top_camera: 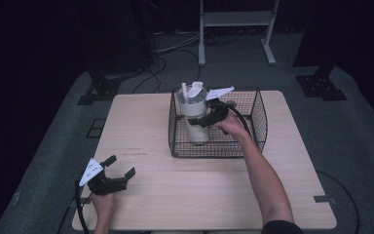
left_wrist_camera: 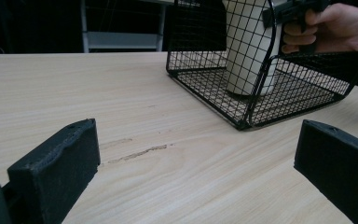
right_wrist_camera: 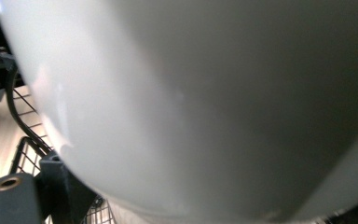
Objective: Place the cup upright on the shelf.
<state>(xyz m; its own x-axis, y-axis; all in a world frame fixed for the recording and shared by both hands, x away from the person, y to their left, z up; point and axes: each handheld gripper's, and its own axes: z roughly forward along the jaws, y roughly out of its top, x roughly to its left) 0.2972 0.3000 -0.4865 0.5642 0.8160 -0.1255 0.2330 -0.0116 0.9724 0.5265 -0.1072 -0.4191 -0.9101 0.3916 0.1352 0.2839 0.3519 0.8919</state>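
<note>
A cream tumbler (top_camera: 194, 114) with a white lid and straw stands upright in the left part of a black wire basket (top_camera: 259, 117) at the table's far middle. My right gripper (top_camera: 199, 121) reaches into the basket from the right and is shut on the tumbler's body at mid-height. In the right gripper view the tumbler (right_wrist_camera: 191, 93) sits very close, pressed between the jaws, with one finger (right_wrist_camera: 56, 182) at the lower left. My left gripper (top_camera: 121, 165) rests open near the table's front left corner, holding nothing. Past its open jaws, the left gripper view shows the basket (left_wrist_camera: 242, 123) and the tumbler (left_wrist_camera: 247, 46).
The light wooden table (top_camera: 146, 126) has a faint scuff mark (left_wrist_camera: 137, 151) in front of my left gripper. A white metal stand (top_camera: 236, 22) and loose cables (top_camera: 175, 46) lie on the dark floor beyond the table.
</note>
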